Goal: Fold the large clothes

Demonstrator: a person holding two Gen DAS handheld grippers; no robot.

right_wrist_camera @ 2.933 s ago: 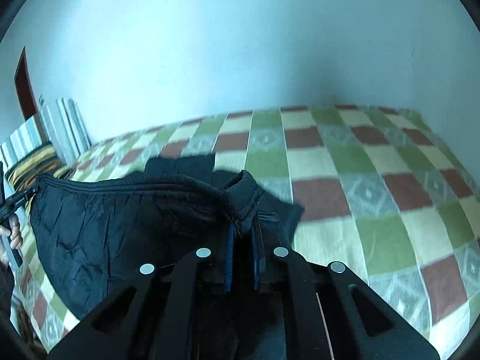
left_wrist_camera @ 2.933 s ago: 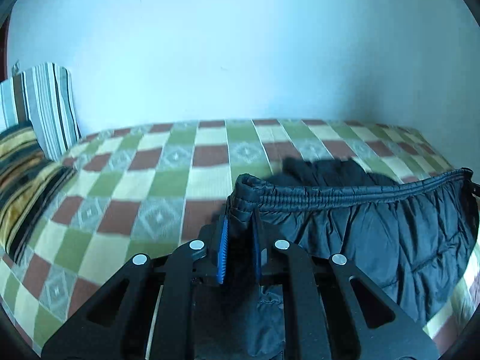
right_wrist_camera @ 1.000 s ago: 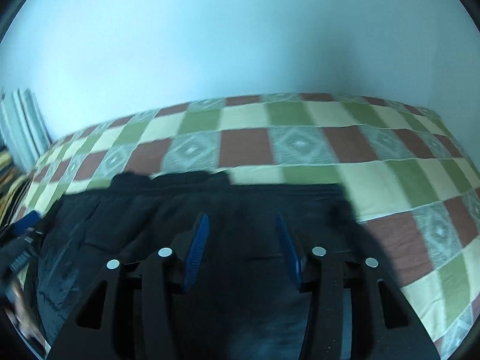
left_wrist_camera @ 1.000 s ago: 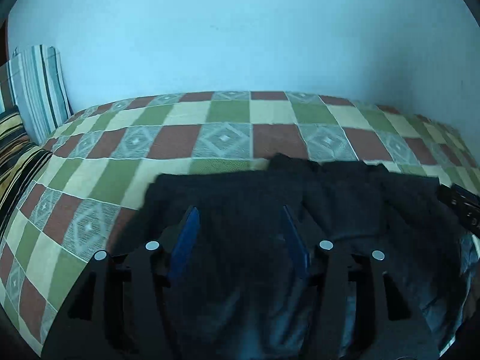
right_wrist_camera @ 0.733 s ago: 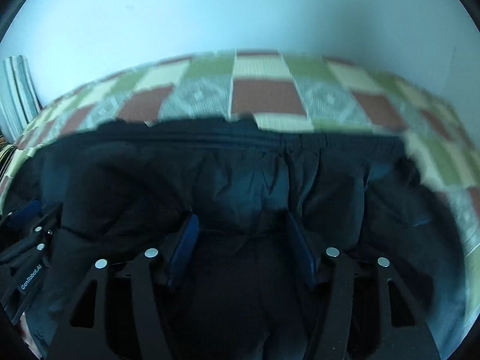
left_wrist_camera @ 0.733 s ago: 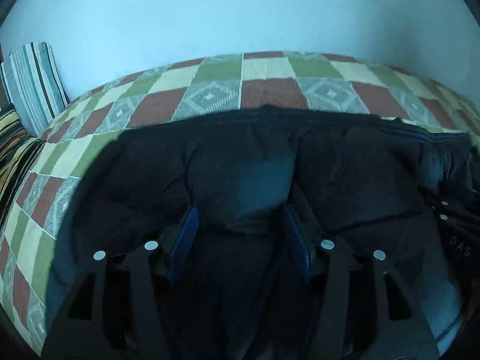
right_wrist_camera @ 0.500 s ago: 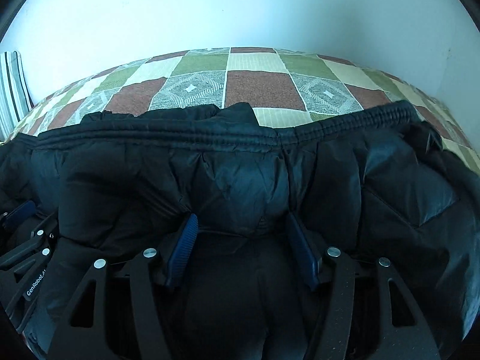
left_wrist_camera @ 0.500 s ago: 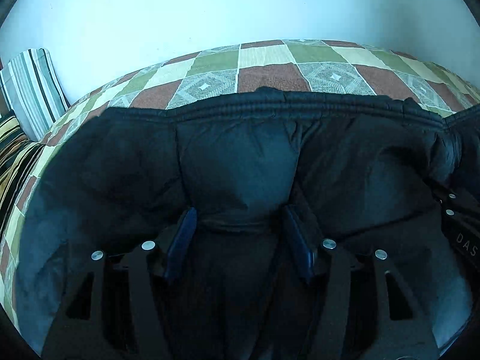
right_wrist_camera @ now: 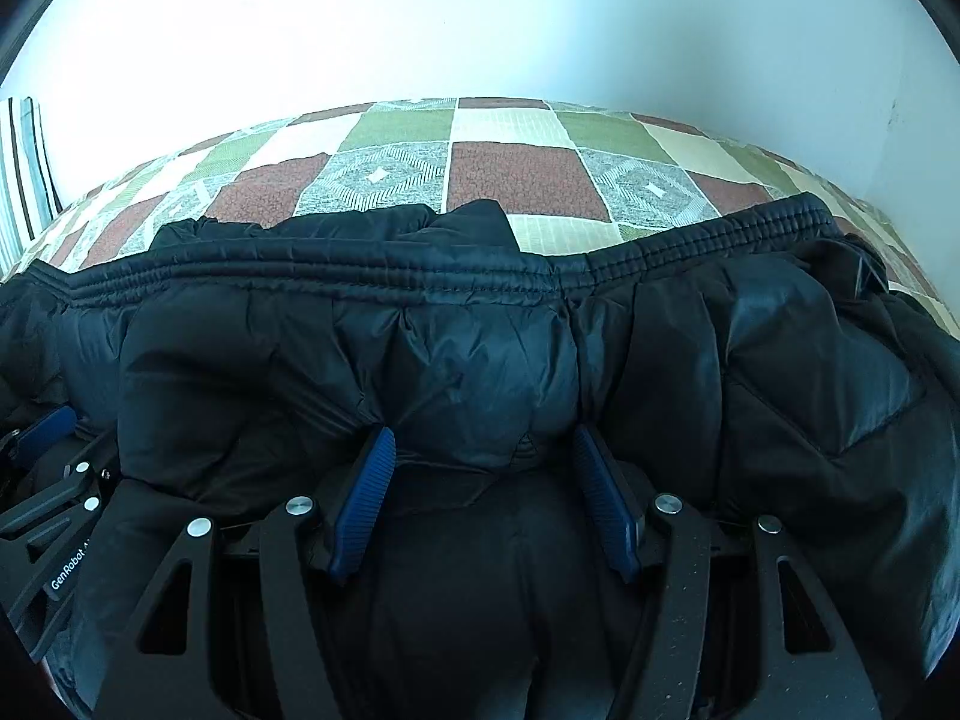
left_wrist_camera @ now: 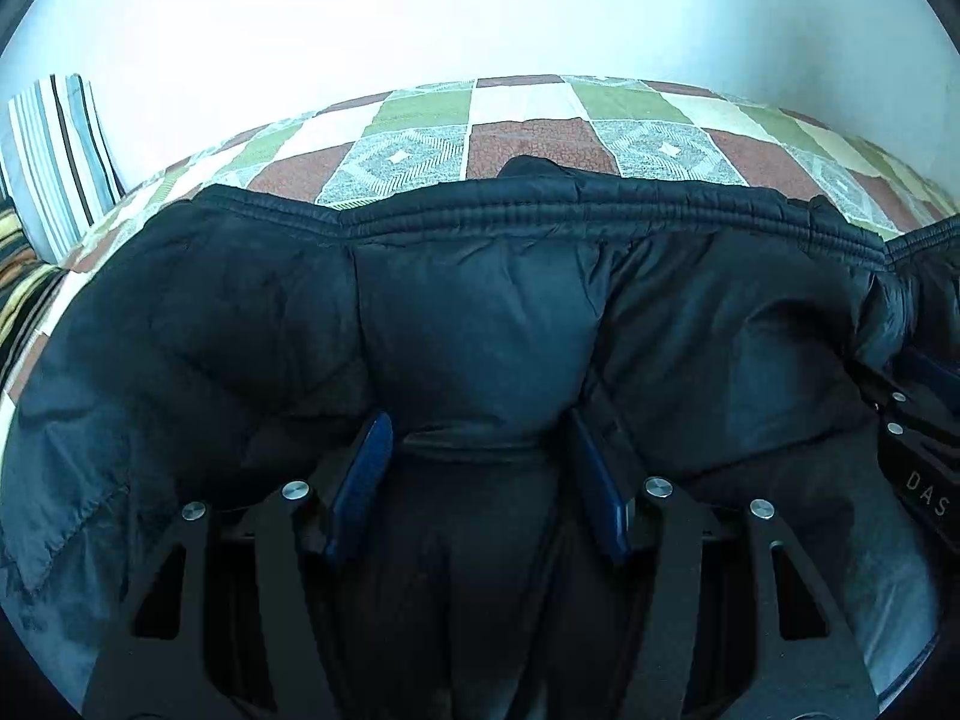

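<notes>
A black puffy jacket (left_wrist_camera: 480,300) lies folded on the bed, its elastic hem (left_wrist_camera: 540,210) running across the far side. My left gripper (left_wrist_camera: 478,426) is pushed down into it, open, with a padded bulge of fabric filling the gap between the blue pads. In the right wrist view the same jacket (right_wrist_camera: 480,360) and hem (right_wrist_camera: 360,276) fill the frame. My right gripper (right_wrist_camera: 483,435) stands open the same way, with fabric bulging between its fingers. The two grippers sit side by side: the right gripper's body (left_wrist_camera: 918,438) shows at one edge, the left gripper's body (right_wrist_camera: 48,480) at the other.
A checked bedspread (left_wrist_camera: 528,138) in green, brown, cream and grey stretches beyond the hem to a pale wall. Striped pillows (left_wrist_camera: 57,150) lean at the far left, and one striped pillow edge (right_wrist_camera: 21,168) shows in the right wrist view. Another wall closes the right side.
Both grippers earlier held the lifted hem shut; then they stood open above the folded jacket. Since then both have sunk into the padding, and the hem now lies far closer in view.
</notes>
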